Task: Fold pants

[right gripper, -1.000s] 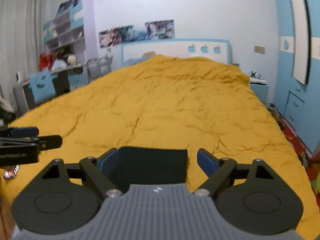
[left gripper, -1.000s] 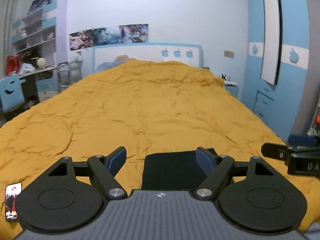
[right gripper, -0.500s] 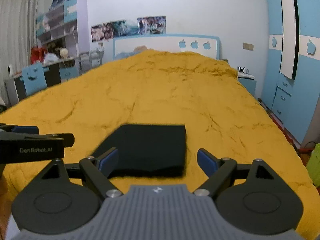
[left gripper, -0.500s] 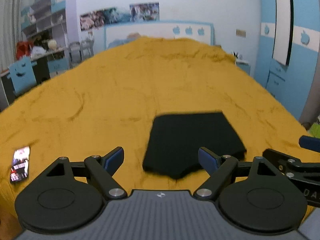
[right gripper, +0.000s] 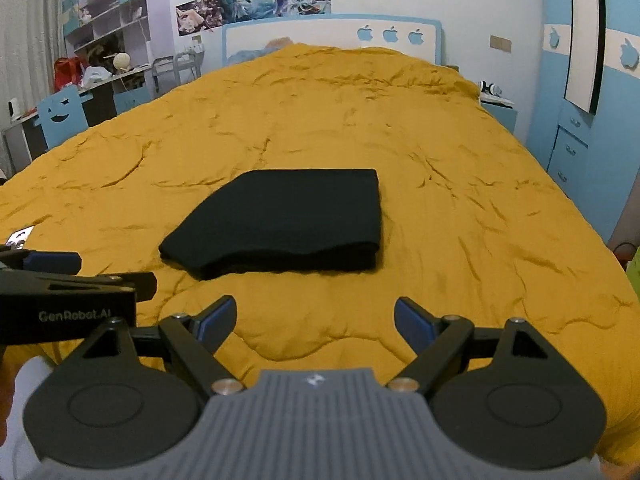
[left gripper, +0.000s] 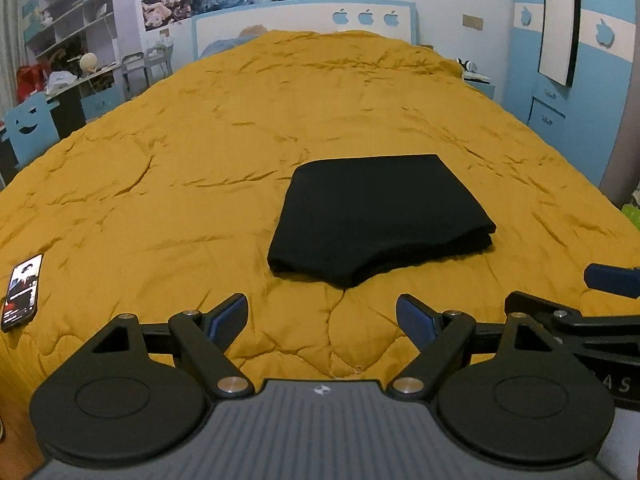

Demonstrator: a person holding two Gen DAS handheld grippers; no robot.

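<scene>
The black pants (left gripper: 380,212) lie folded into a compact stack on the yellow quilt (left gripper: 200,152), and show in the right wrist view (right gripper: 288,220) too. My left gripper (left gripper: 322,316) is open and empty, held above the quilt just short of the stack's near edge. My right gripper (right gripper: 314,318) is open and empty, also short of the stack. Each gripper shows at the edge of the other's view: the right one at the right (left gripper: 592,312), the left one at the left (right gripper: 72,284).
A phone (left gripper: 22,292) lies on the quilt at the near left edge. A desk with a blue chair (left gripper: 30,128) and shelves stand left of the bed. A blue wardrobe (left gripper: 580,80) and a nightstand (right gripper: 498,110) stand to the right.
Both grippers have pulled back and risen away from the pants. The folded stack, earlier between the fingers, now lies apart and in full view.
</scene>
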